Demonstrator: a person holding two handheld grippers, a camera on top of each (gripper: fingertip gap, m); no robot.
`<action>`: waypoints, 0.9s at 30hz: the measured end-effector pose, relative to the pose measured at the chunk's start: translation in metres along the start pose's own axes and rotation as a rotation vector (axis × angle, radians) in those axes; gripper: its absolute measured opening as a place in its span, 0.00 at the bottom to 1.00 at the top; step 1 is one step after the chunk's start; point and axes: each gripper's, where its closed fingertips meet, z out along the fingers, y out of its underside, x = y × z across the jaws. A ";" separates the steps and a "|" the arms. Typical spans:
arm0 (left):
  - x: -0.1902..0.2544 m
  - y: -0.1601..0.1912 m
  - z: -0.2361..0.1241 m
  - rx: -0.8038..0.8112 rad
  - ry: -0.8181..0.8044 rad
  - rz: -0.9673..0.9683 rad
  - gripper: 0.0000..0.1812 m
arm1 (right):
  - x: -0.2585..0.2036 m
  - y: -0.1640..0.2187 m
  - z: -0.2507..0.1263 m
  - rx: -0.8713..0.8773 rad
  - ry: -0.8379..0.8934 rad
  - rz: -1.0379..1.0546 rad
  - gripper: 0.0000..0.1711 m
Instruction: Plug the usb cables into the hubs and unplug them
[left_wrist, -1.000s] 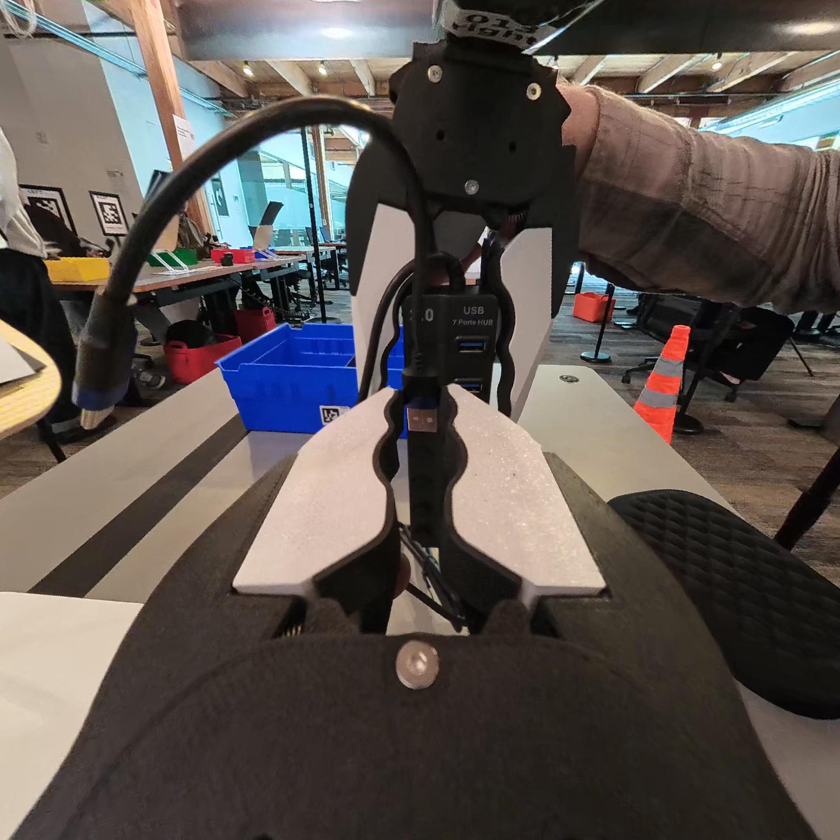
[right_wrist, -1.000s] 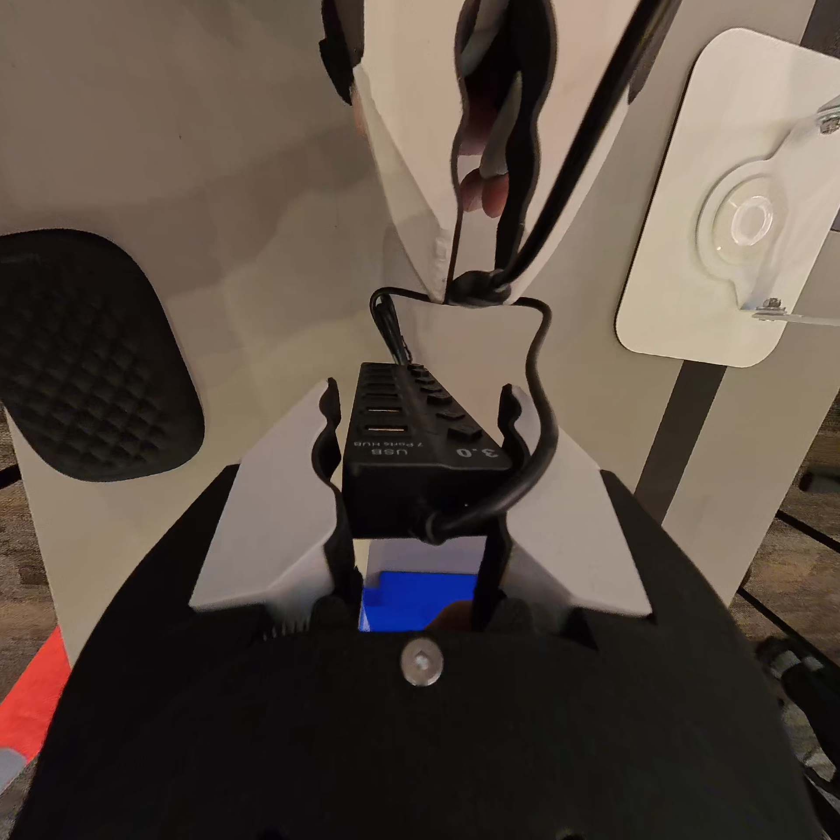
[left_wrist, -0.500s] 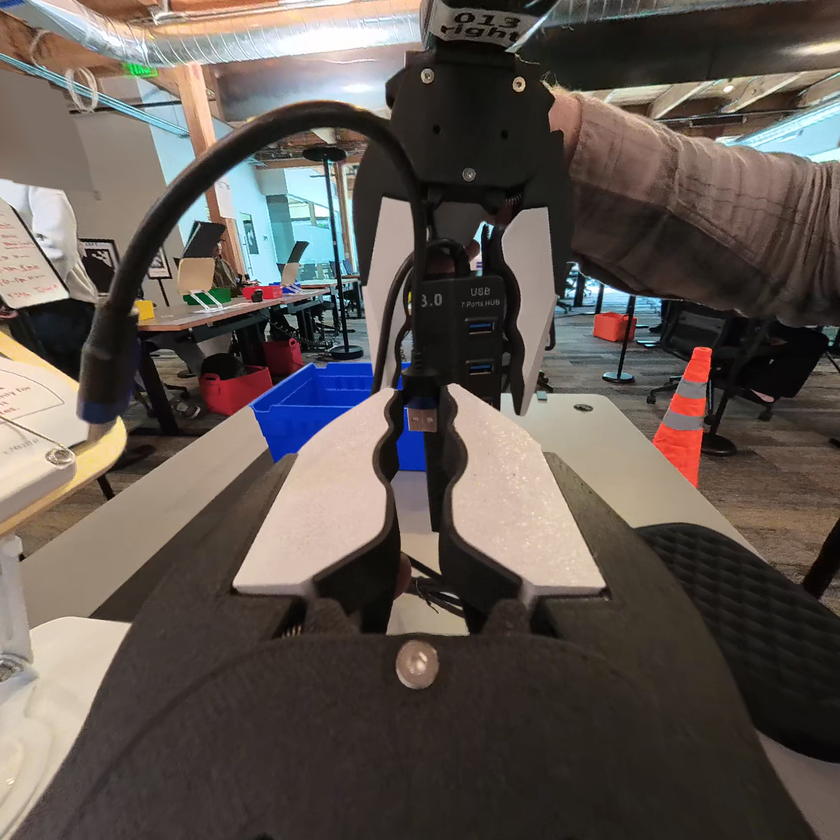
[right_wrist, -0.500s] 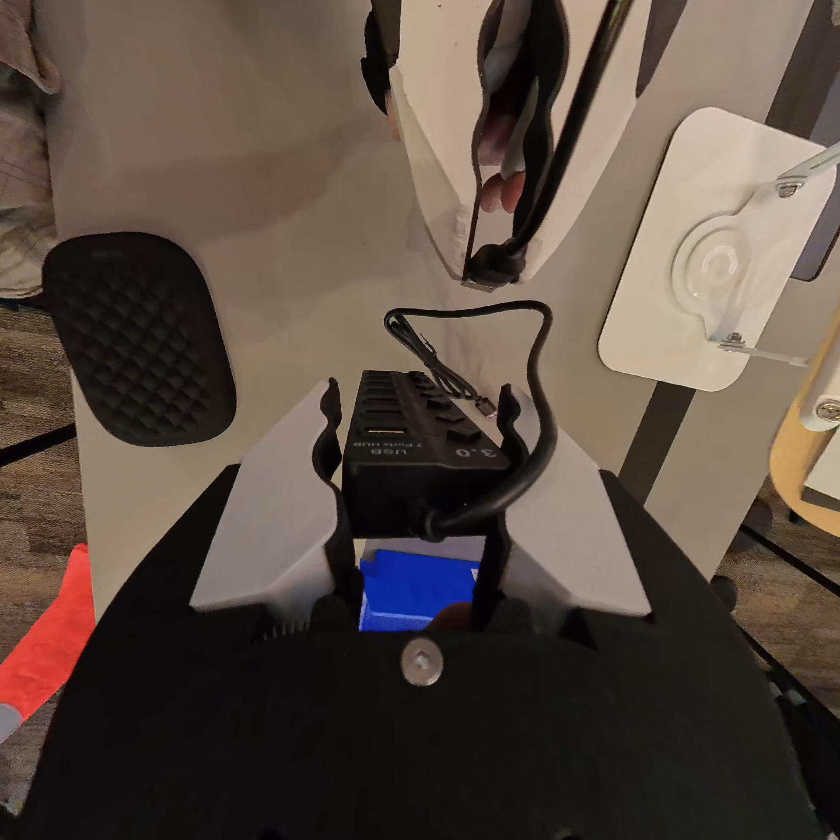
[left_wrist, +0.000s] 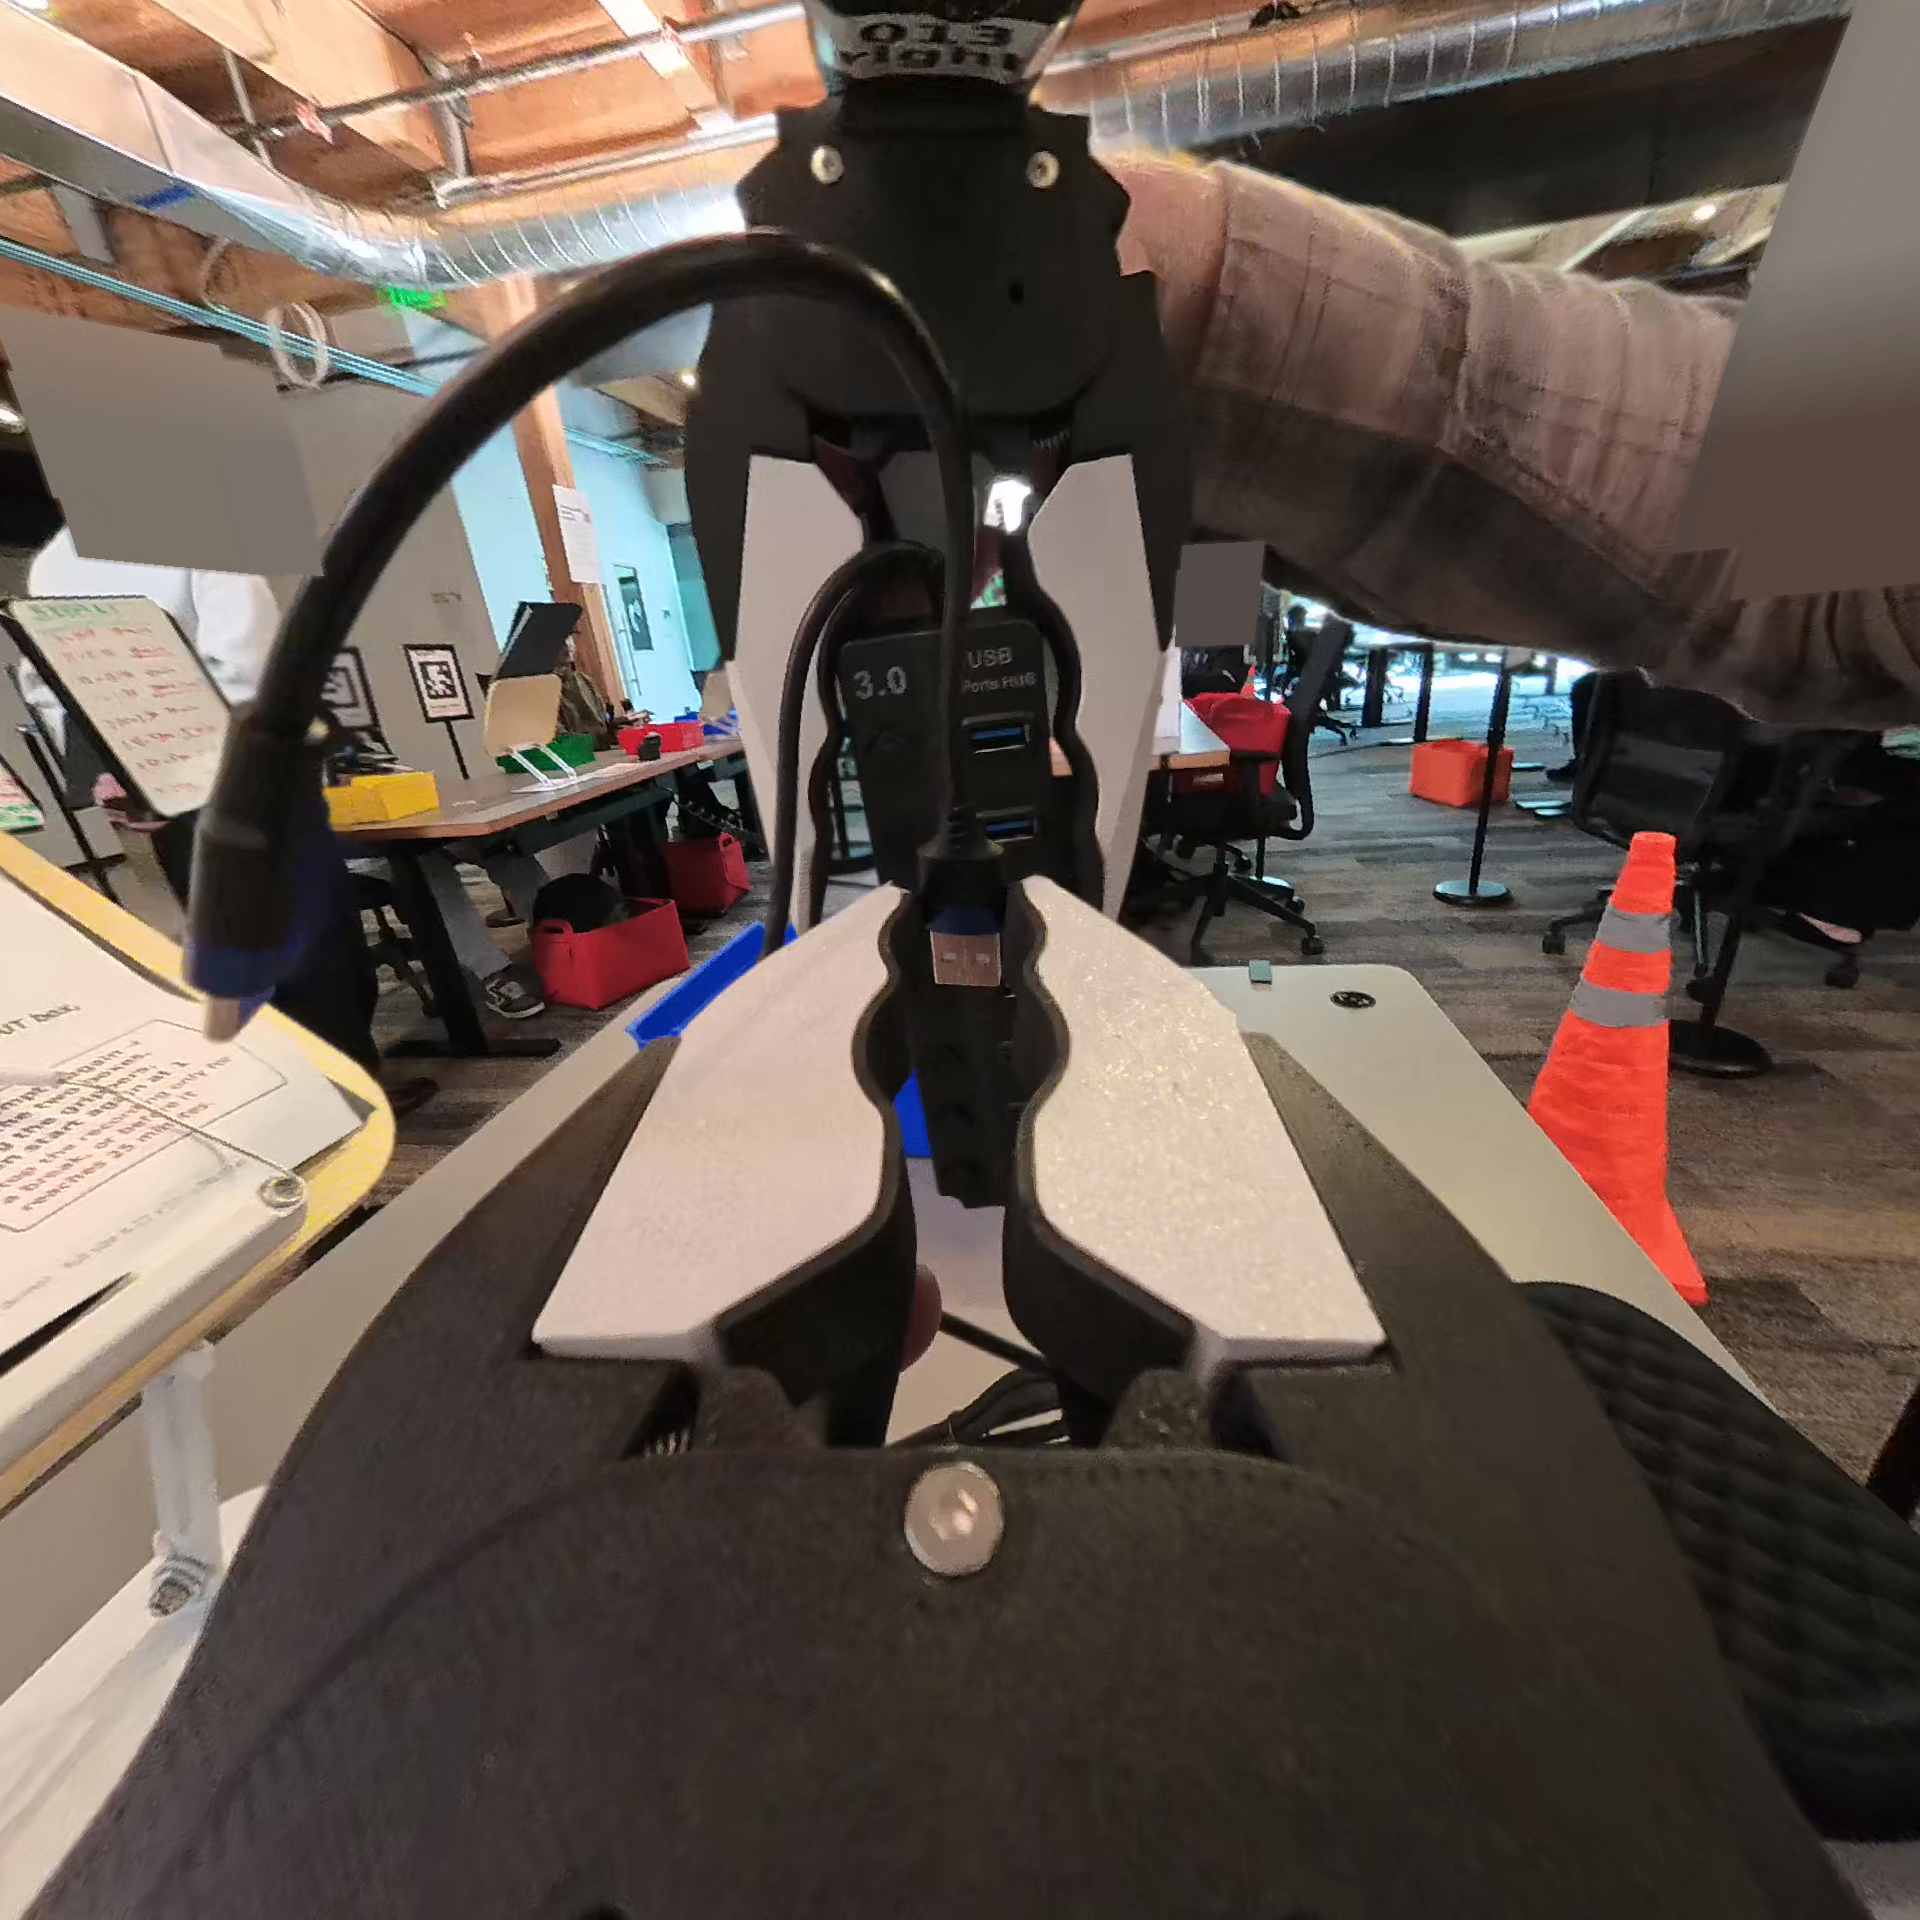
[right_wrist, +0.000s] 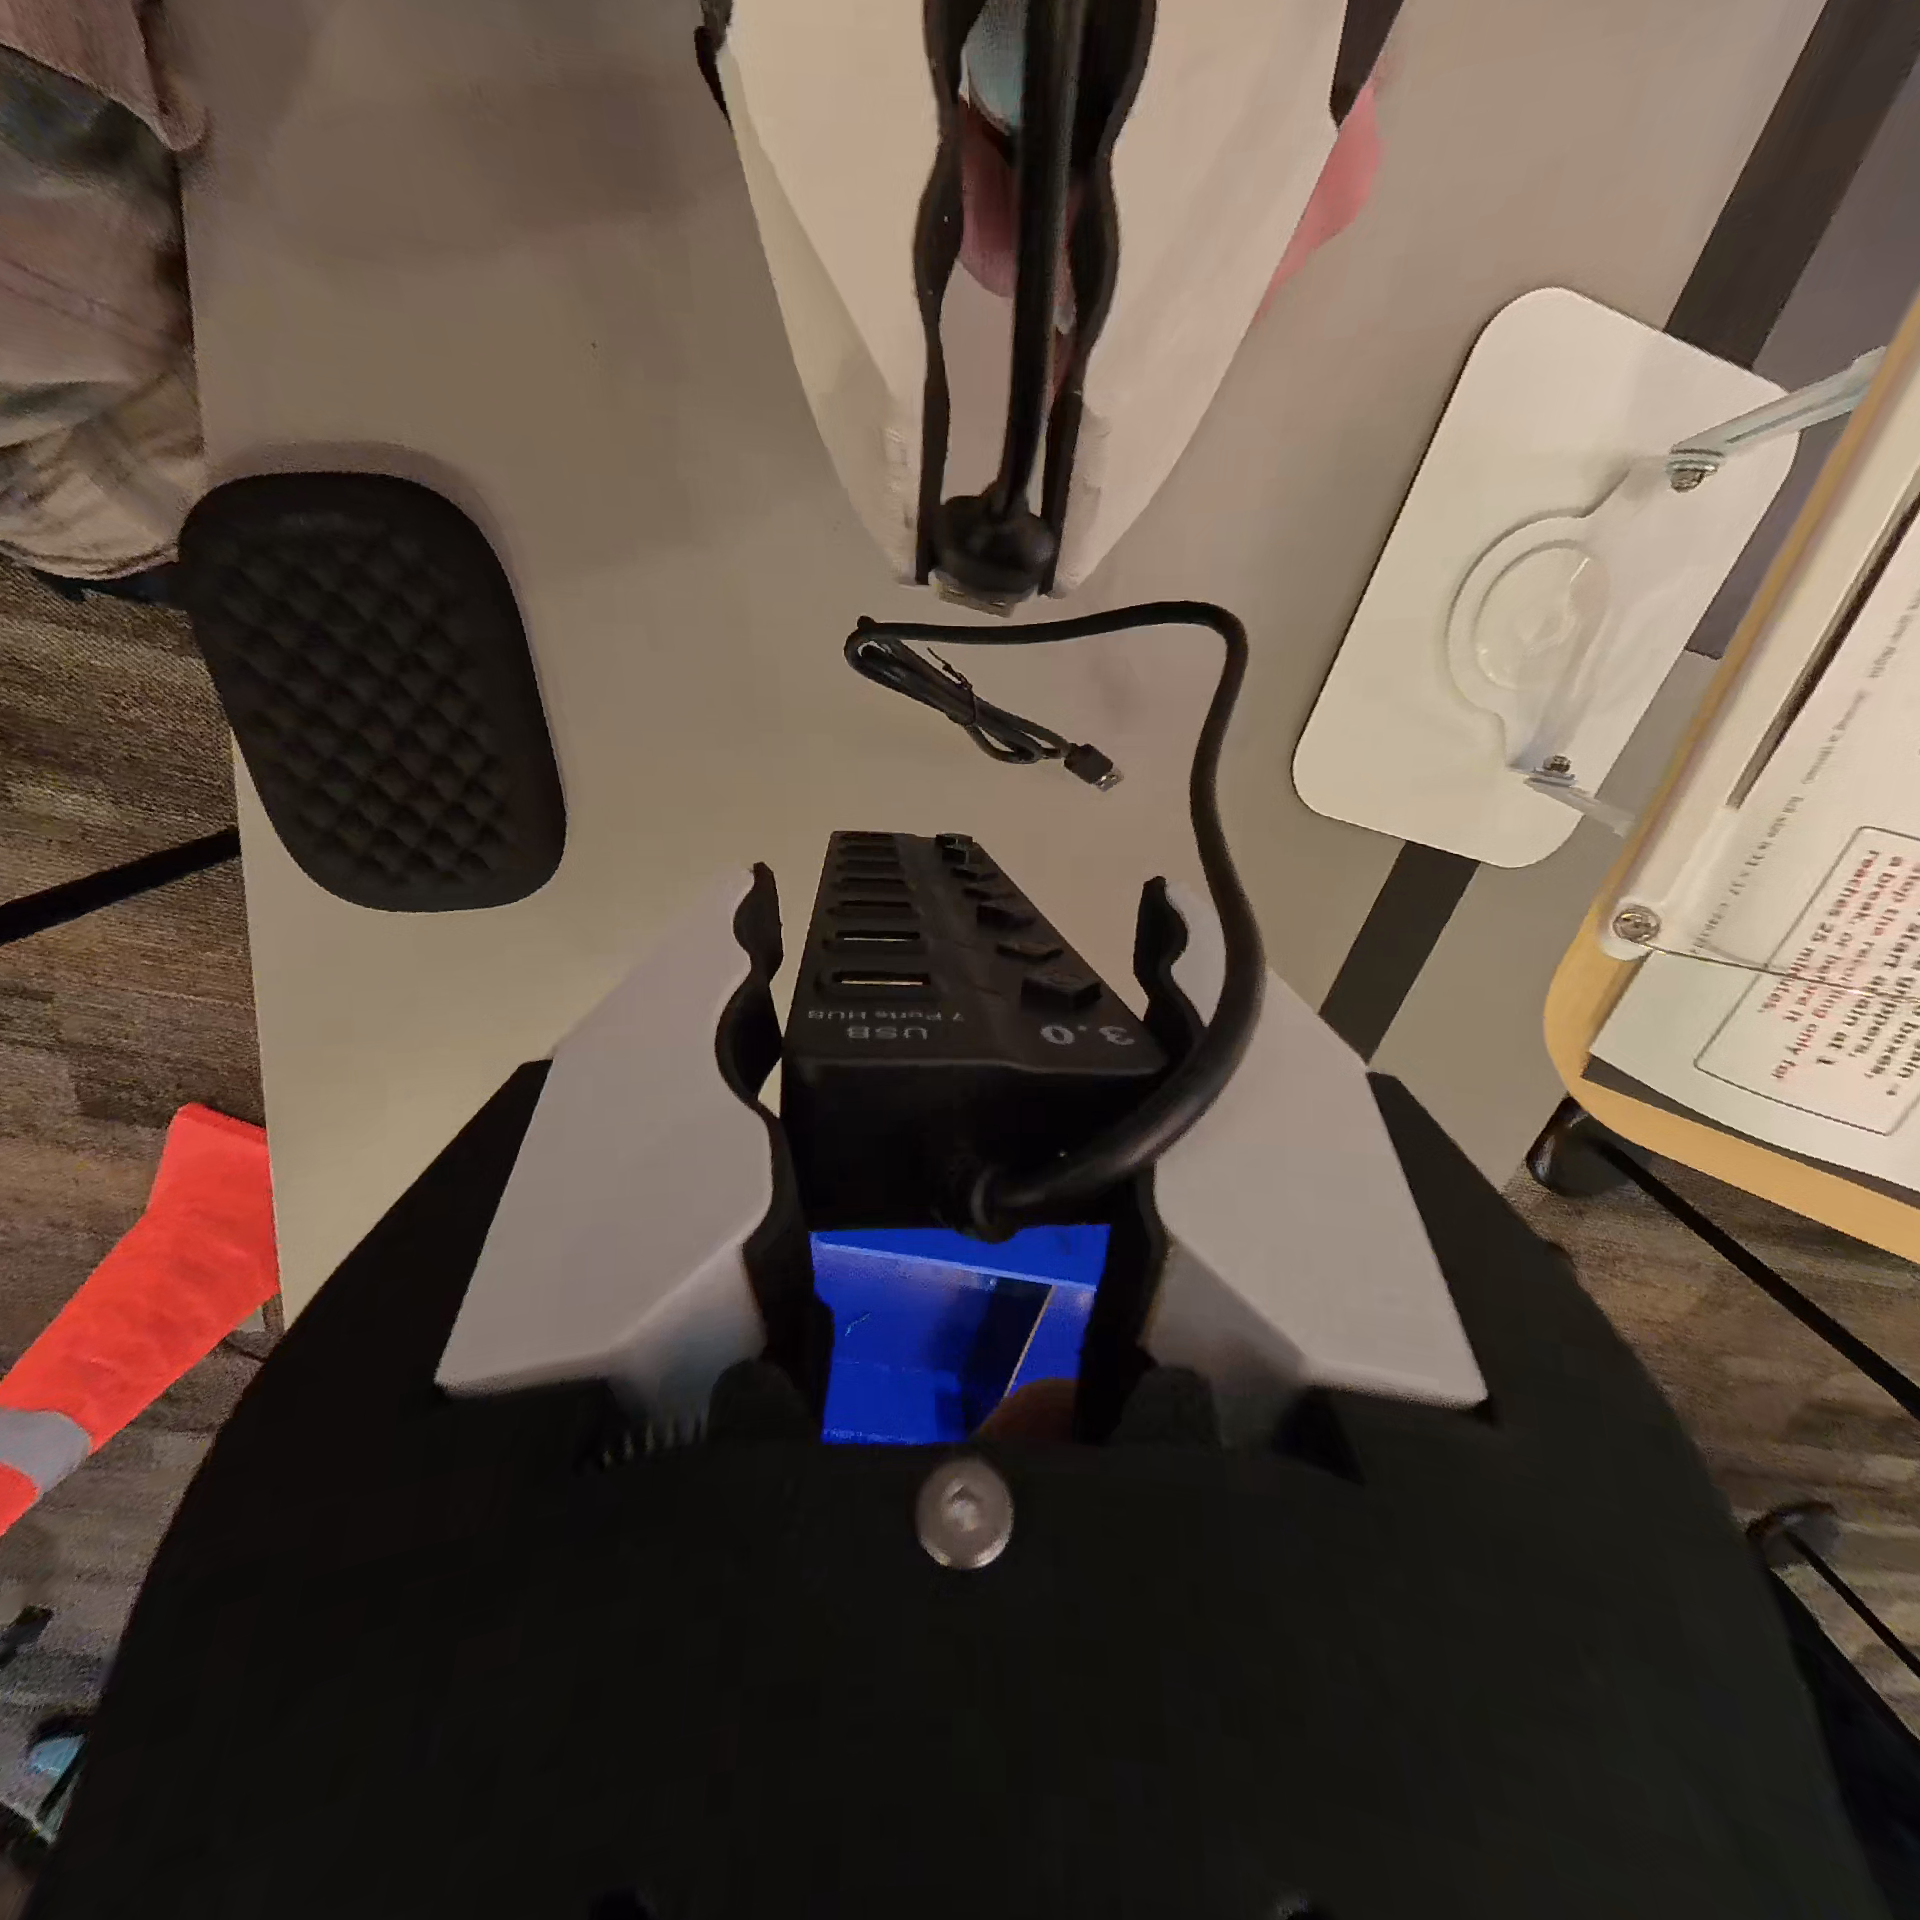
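Note:
My left gripper (left_wrist: 961, 904) is shut on the black USB plug (left_wrist: 966, 951) of a thick black cable (left_wrist: 436, 457). The cable arches up and left to a loose blue-tipped plug (left_wrist: 244, 935). Facing it, my right gripper (right_wrist: 961, 894) is shut on a black multi-port USB hub (right_wrist: 935, 997), which also shows in the left wrist view (left_wrist: 956, 727). Both are held above the grey table (right_wrist: 520, 312). In the right wrist view the held plug (right_wrist: 987, 566) is beyond the hub's far end, with a clear gap between them. The hub's own cable (right_wrist: 1226, 831) curls off to the right.
A thin black cable (right_wrist: 977, 707) lies coiled on the table under the gap. A black quilted pad (right_wrist: 364, 686) lies on the table. A white stand base (right_wrist: 1507, 582) holds a board with a printed sheet (left_wrist: 125, 1143). A blue bin (left_wrist: 707, 987) and an orange cone (left_wrist: 1621, 1039) stand beyond. Spacing between my two grippers at the tips: around 6 cm.
The two grippers have moved apart. The held plug, which was close against the hub's far end, now sits clear of it. Both grippers have risen over the table.

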 end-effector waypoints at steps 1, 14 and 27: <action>-0.001 -0.002 -0.001 0.008 -0.006 -0.004 0.08 | 0.000 -0.002 -0.003 -0.004 0.002 -0.004 0.40; -0.006 -0.038 -0.015 0.134 -0.052 -0.067 0.08 | -0.005 -0.024 -0.011 -0.022 -0.006 -0.022 0.40; -0.017 -0.019 -0.022 0.067 0.038 -0.121 0.08 | -0.010 -0.027 -0.005 -0.041 -0.007 -0.011 0.39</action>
